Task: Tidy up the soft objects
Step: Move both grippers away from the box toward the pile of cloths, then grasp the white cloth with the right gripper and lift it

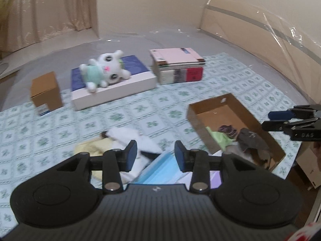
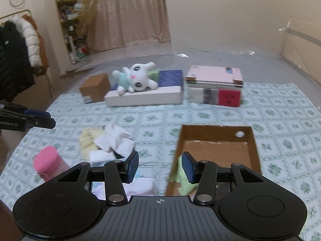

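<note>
Ahead, a white plush rabbit (image 2: 138,78) is seen lying on a flat white box (image 2: 144,98), between a small brown carton (image 2: 95,89) and stacked books (image 2: 215,89). A cloth pile (image 1: 120,140) lies near an open cardboard box (image 1: 230,128) in which green and dark cloths are held. Left gripper (image 1: 156,156) and right gripper (image 2: 160,167) fingers are spread apart, with nothing held.

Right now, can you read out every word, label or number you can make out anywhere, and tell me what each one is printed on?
"DAS" – white letters on the black right gripper, seen from the left wrist view.
"...enRobot.AI" – white letters on the black left gripper, cut off at the frame edge.
Red label on the stacked books: dark print, too blurred to read.
Small label on the closed brown cardboard box: too blurred to read.
</note>
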`<act>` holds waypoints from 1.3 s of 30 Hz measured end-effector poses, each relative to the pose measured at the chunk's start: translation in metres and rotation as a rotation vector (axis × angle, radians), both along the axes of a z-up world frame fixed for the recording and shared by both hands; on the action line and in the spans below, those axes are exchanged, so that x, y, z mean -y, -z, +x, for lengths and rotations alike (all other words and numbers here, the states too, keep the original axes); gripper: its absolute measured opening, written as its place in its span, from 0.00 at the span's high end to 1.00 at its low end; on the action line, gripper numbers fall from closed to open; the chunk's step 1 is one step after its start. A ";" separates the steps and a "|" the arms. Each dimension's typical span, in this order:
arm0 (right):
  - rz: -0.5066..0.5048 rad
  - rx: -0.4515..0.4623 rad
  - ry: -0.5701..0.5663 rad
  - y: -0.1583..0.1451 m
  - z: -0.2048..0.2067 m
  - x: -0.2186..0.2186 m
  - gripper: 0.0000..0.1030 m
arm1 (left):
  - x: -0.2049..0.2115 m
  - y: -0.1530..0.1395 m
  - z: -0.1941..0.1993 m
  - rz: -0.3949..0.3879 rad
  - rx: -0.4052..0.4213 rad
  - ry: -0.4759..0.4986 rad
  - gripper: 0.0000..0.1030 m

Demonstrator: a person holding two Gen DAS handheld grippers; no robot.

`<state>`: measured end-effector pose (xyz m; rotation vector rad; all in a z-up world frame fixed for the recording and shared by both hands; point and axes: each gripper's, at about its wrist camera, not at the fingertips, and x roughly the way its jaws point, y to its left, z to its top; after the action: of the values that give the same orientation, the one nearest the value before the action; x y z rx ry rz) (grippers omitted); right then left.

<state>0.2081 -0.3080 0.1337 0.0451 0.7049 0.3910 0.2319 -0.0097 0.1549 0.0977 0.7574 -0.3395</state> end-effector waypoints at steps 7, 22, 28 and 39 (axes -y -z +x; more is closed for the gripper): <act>-0.020 0.021 -0.087 -0.005 -0.008 -0.036 0.54 | -0.043 -0.001 -0.023 0.026 -0.001 -0.032 0.46; -0.150 0.059 -0.392 0.016 -0.007 -0.096 0.54 | -0.073 0.020 -0.018 0.111 -0.041 0.012 0.24; -0.242 0.073 -0.460 0.030 0.005 -0.115 0.31 | -0.080 0.033 -0.003 0.122 -0.072 0.019 0.21; -0.344 0.010 -0.492 0.066 0.059 -0.138 0.30 | -0.085 0.053 0.048 0.138 -0.111 0.035 0.20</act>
<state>0.2667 -0.1703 0.0673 -0.4628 0.7629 0.7339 0.2797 0.0749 0.1014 0.2235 0.8896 -0.3278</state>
